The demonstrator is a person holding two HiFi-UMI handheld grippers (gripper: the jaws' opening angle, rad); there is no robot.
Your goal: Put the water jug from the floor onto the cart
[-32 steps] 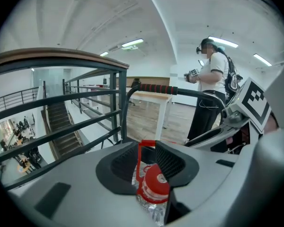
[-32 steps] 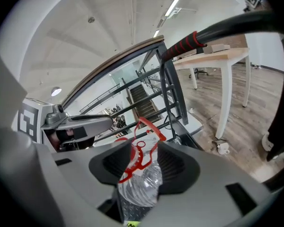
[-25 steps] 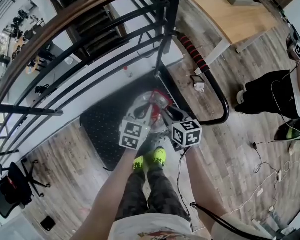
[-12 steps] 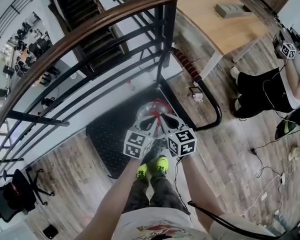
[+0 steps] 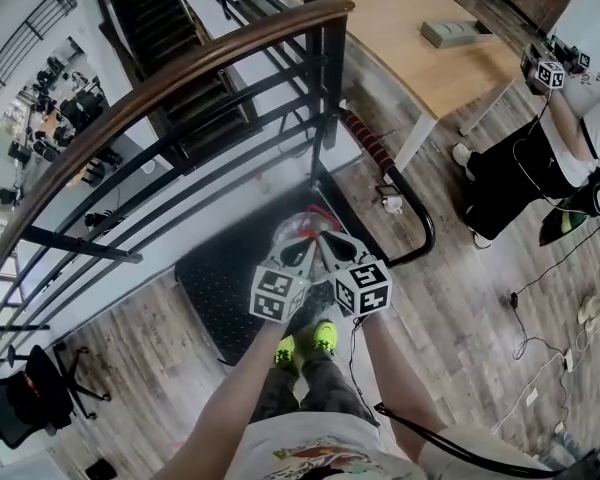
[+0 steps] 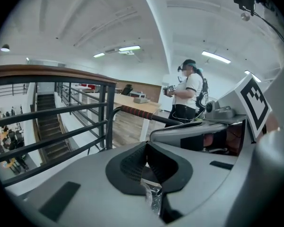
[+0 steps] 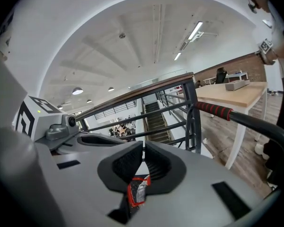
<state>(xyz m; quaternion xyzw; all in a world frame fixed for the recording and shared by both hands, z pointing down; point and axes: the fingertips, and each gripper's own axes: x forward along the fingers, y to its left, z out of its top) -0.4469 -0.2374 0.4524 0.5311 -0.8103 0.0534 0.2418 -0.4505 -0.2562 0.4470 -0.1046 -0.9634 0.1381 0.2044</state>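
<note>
The water jug, clear with red at its top, shows in the head view over the near edge of the cart's black deck, mostly hidden by the grippers. My left gripper and right gripper sit close together on its top. The left gripper is shut, and a scrap of clear plastic wrap is pinched at the base of its pads. The right gripper is shut too, pinching a red-edged plastic strip. Whether the jug rests on the deck I cannot tell.
The cart's handle with a red-and-black grip curves to the right. A black railing with a wooden rail runs behind the cart above a stairwell. A wooden table and a seated person are right. Cables lie on the floor.
Both grippers have drawn closer together and risen with the jug's top between them. The right gripper's jaws have closed. The head view has pulled back and shows more of the table and the person.
</note>
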